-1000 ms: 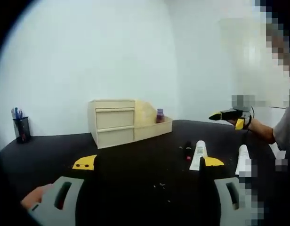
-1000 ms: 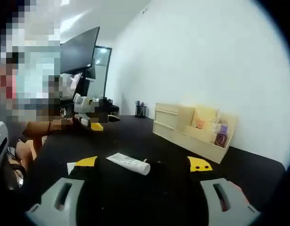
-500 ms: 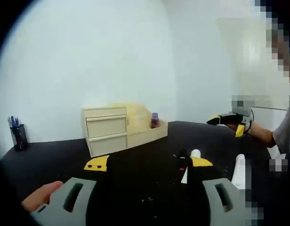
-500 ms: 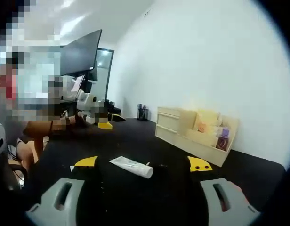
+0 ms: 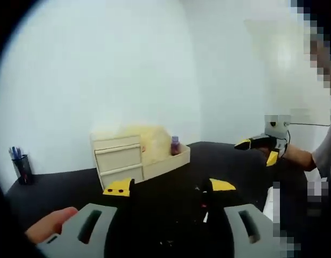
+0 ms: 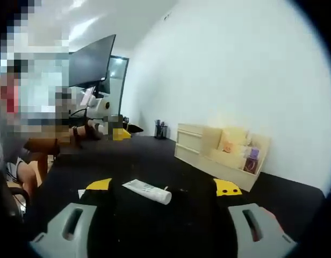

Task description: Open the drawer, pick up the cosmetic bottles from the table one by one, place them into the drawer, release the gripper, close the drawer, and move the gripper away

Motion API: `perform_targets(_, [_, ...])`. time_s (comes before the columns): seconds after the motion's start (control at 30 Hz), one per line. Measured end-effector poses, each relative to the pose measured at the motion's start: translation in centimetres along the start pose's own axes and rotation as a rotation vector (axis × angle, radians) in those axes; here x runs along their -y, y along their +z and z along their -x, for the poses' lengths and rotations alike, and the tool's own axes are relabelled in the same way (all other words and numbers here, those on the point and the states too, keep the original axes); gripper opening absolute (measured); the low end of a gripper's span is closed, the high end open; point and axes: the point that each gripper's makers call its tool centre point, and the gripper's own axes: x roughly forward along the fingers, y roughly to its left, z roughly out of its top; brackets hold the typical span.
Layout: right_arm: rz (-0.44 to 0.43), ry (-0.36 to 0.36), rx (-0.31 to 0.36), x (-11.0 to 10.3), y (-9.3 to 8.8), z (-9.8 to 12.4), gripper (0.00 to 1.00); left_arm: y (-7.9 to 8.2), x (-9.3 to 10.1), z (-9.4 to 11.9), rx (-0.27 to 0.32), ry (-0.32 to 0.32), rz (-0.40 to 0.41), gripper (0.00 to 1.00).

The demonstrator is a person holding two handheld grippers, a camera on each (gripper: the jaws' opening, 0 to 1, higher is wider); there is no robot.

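Drawers on the wooden organizer [image 5: 118,161] are both shut, so you have not begun the first step — as far as the pictures show, nothing of the task is done. The organizer stands at the far side of the black table [image 5: 58,188], against the white wall, with its two drawer fronts stacked and an open tray section beside them; a small purple bottle [image 5: 175,145] stands in that tray, not in a drawer. A pen cup [image 5: 22,167] sits well apart from it near the table's edge.

Your left gripper [image 5: 170,187] hangs above the table with its jaws spread wide and nothing between them, pointed roughly toward the organizer. Your right gripper [image 6: 163,186] is likewise wide open and empty. Between its jaws, lying flat on the table, you see a white cosmetic tube [image 6: 147,191]; in the left gripper view another white tube [image 5: 272,198] lies near the right edge, partly hidden by mosaic. A small dark item lies by the left gripper's right jaw, too blurred to name.

Everything is left, by my reading: pull a drawer open, carry the tubes in one at a time, let go, push the drawer shut, and withdraw.
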Motion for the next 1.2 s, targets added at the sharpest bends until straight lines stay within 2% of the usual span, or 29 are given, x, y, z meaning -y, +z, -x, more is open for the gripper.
perform_targets(0.27, [0.004, 0.000, 0.008, 0.1, 0.4, 0.1, 0.67, 0.9, -0.2, -1.5, -0.009, -0.007, -0.015, 0.49])
perform_targets(0.47, [0.005, 0.009, 0.012, -0.2, 0.6, 0.1, 0.67, 2.0, -0.1, -3.1, 0.017, -0.014, 0.029, 0.53])
perform_targets(0.8, [0.010, 0.025, 0.003, -0.8, 0.3, 0.0, 0.67, 2.1, 0.2, -6.0, 0.011, -0.035, 0.050, 0.53])
perform_targets(1.03, [0.013, 0.038, -0.004, -1.2, 0.1, 0.0, 0.66, 1.5, -0.9, -7.7, 0.049, -0.014, 0.227, 0.52])
perform_targets(1.2, [0.007, 0.039, -0.005, -1.2, -0.1, 0.0, 0.66, 1.1, -2.0, -8.6, 0.111, 0.010, 0.387, 0.51])
